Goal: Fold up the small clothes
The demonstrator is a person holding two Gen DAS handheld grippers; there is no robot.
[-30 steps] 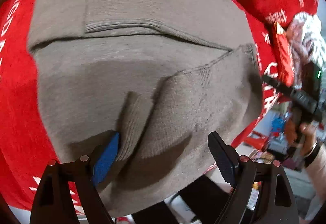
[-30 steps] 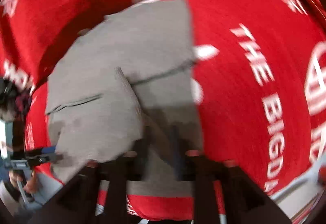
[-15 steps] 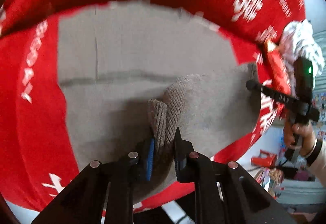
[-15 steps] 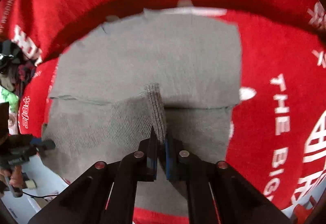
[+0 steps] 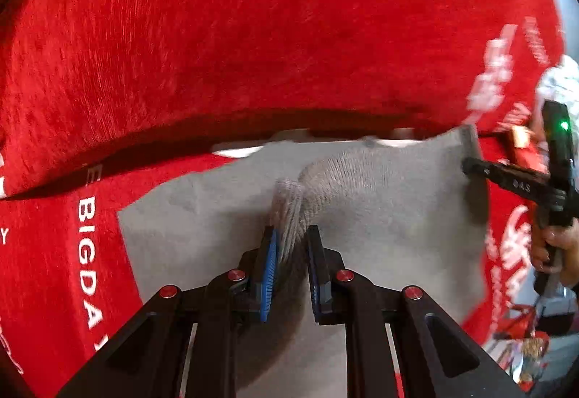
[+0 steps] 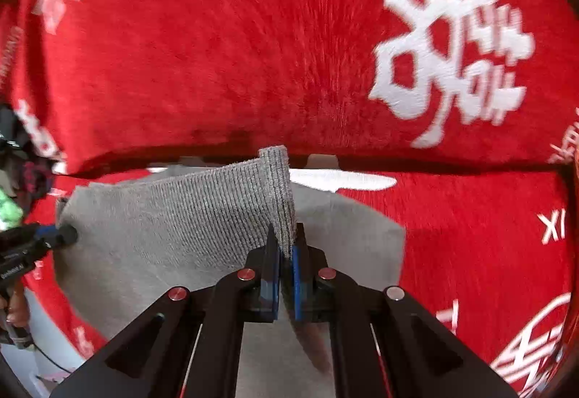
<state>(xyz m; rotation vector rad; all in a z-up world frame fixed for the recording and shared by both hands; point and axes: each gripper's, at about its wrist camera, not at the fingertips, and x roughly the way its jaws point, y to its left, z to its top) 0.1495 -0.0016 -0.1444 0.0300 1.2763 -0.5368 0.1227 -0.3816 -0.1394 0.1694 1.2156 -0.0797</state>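
Note:
A grey knit garment (image 5: 380,217) lies on a red plush cloth (image 5: 253,36) with white lettering. My left gripper (image 5: 291,235) is shut on a bunched ribbed edge of the garment, lifting it off the lower layer. In the right wrist view the same grey garment (image 6: 173,217) shows, and my right gripper (image 6: 286,235) is shut on its ribbed hem corner, which stands up between the blue pads. The lifted layer stretches between both grippers. The right gripper (image 5: 470,164) also shows at the far right of the left wrist view, at the garment's far corner.
A person's hand (image 5: 557,249) holds the right tool's handle. The left gripper (image 6: 65,235) shows at the left edge of the right wrist view. Clutter sits off the cloth at the lower right (image 5: 524,343). A crumpled patterned cloth (image 5: 557,83) lies at the right.
Both grippers went from open to shut on the garment's ribbed edge. They then lifted it and carried it toward the far side, folding the near layer over the rest.

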